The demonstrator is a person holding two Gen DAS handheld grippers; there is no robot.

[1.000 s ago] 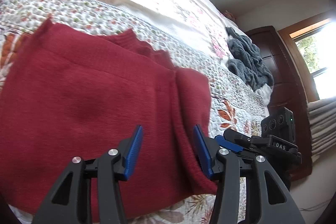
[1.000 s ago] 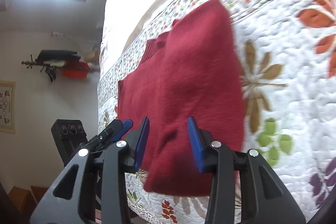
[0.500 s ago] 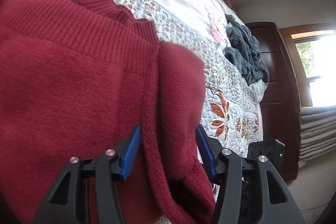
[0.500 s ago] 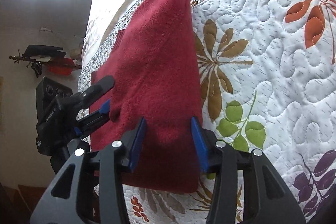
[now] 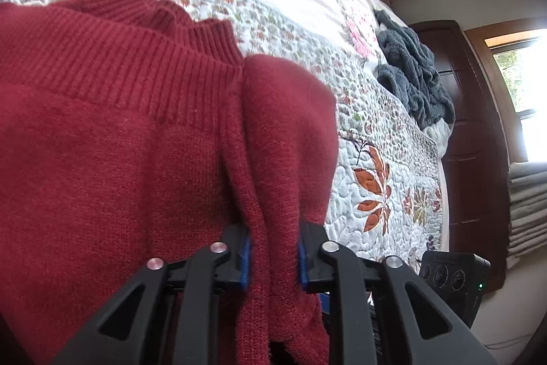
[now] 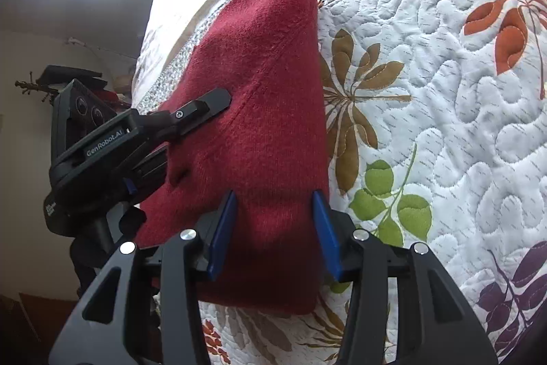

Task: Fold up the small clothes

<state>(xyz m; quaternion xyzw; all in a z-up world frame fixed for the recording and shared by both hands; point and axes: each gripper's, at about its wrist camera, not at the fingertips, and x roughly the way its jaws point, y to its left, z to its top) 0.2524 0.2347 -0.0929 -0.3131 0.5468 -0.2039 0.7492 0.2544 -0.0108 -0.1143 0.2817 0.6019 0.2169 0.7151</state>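
Change since earlier: both grippers pushed in onto the near edge; left jaws narrowed from wide to pinching.
Left gripper (image 5: pixel 273 262): clenched on a bunched side fold of the dark red knitted wool sweater (image 5: pixel 119 159), blue pads pressed into the cloth.
Right gripper (image 6: pixel 270 231): spread wide, straddling the sweater's near edge (image 6: pixel 259 125); blue pads either side, grip not closed.
Sweater position: flat on the white floral quilted bedspread (image 6: pixel 444 91), ribbed hem and collar (image 5: pixel 136 57) towards the far side.
Progress: sleeves apparently tucked in already, shape narrowed to a rectangle; near-to-far fold judged still to come, with only one side gripped.
Textures: fine soft knit body, coarse ribbing at the hem; puffy stitched quilt with orange and green leaves.
Elsewhere: crumpled grey fleecy blanket (image 5: pixel 410 70) well apart on the bed.
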